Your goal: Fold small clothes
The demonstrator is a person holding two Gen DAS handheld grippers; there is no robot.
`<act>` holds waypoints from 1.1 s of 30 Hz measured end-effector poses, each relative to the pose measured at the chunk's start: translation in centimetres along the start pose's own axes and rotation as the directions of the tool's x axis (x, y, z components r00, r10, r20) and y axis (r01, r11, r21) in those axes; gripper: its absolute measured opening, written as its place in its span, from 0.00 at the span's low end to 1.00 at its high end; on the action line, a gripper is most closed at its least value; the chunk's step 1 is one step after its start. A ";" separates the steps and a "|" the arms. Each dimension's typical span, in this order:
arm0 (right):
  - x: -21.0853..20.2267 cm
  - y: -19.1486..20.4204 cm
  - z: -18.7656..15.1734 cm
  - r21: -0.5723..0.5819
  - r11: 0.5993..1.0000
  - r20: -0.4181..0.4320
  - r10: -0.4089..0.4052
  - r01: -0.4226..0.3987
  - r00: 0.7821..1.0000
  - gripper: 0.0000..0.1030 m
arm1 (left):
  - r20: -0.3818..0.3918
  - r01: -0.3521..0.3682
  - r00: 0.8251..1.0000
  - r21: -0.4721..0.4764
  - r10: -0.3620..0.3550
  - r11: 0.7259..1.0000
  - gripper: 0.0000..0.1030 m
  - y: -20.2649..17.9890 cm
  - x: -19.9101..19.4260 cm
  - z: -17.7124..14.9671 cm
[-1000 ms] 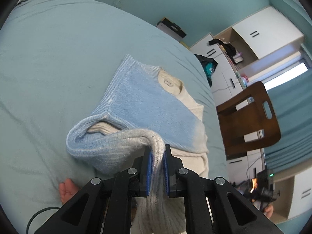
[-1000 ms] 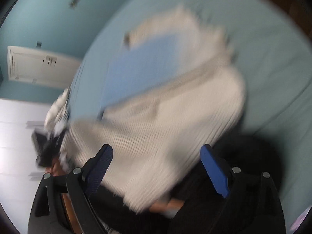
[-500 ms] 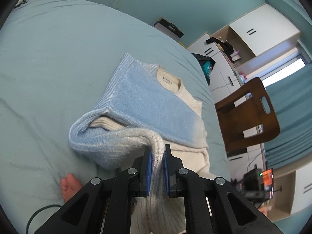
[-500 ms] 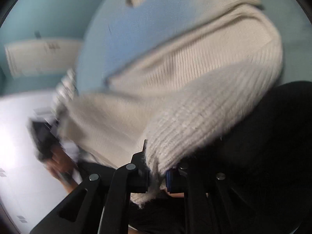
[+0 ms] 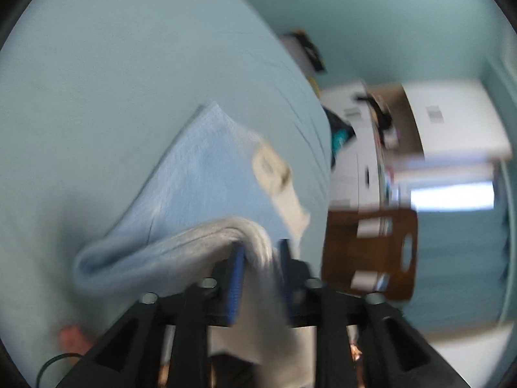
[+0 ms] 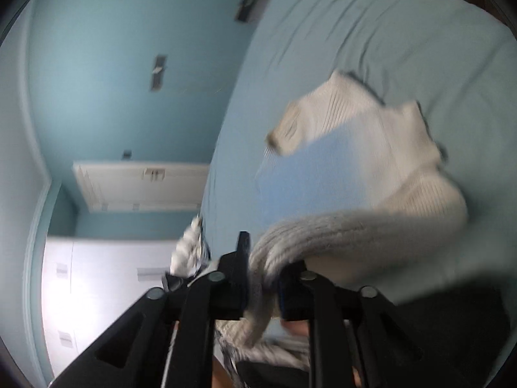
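Ribbed sweater (image 5: 206,187) hem, now lifted

Pale teal bed sheet (image 5: 97,97) fills most of both views, with matching teal walls (image 6: 113,64) behind it. Off the bed's edge there's a brown wooden chair (image 5: 368,258) with a slot in its back, teal curtains (image 5: 458,258) under a bright window (image 5: 452,195), and white cabinets (image 5: 452,119) with cluttered stuff too blurry to make out. The other side has a white door (image 6: 142,186) and white drawers (image 6: 106,274).
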State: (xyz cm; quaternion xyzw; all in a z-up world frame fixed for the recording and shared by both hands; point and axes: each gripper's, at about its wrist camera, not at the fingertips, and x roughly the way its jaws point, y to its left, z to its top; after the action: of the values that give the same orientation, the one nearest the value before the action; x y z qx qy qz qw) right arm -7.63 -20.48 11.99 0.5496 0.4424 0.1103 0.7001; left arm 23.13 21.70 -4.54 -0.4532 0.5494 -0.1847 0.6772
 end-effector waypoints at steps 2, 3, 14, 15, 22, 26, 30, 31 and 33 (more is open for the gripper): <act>1.8 -1.6 5.0 0.082 0.995 0.074 -0.057 0.051 0.996 0.54 | 0.100 0.011 0.995 -0.127 0.002 0.992 0.99 2.5 1.5 3.1; 2.2 -2.5 6.6 0.113 0.991 0.110 -0.084 0.072 0.990 0.79 | 0.174 -0.007 0.984 -0.182 0.040 0.983 1.00 3.6 1.4 3.4; 4.5 -10.6 4.6 0.072 0.880 0.367 -0.461 0.469 0.808 0.83 | 0.209 -0.444 0.887 0.139 0.411 0.885 1.00 5.1 5.3 2.1; 5.1 -10.4 4.9 0.028 0.894 0.346 -0.428 0.447 0.835 0.83 | 0.187 -0.439 0.895 0.206 0.406 0.874 1.00 4.4 6.3 1.9; 12.2 -7.5 6.0 -0.214 0.820 0.252 -0.479 0.531 0.841 0.83 | 0.078 -0.401 0.899 0.543 0.432 0.738 1.00 1.0 12.8 0.0; 16.4 -5.9 6.6 -0.354 0.717 0.252 -0.545 0.600 0.800 0.83 | 0.071 -0.406 0.893 0.552 0.444 0.728 1.00 1.4 14.2 -0.2; 19.4 -6.7 6.5 -0.399 0.608 0.245 -0.651 0.687 0.719 0.39 | 0.059 -0.449 0.871 0.500 0.488 0.740 0.74 3.1 15.0 0.7; 19.6 -6.5 6.0 -0.419 0.570 0.265 -0.668 0.707 0.696 0.35 | 0.059 -0.471 0.856 0.498 0.513 0.728 0.48 3.4 15.0 0.9; 18.9 -5.4 4.7 -0.452 0.512 0.344 -0.655 0.730 0.673 0.09 | 0.083 -0.500 0.842 0.489 0.533 0.714 0.36 3.4 14.7 0.8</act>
State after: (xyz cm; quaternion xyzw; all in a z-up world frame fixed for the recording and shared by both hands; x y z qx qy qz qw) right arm 5.09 -13.52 -2.04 0.1036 0.5257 -0.0908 0.8394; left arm 27.85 12.79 -15.82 -0.0876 0.6094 -0.1362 0.7761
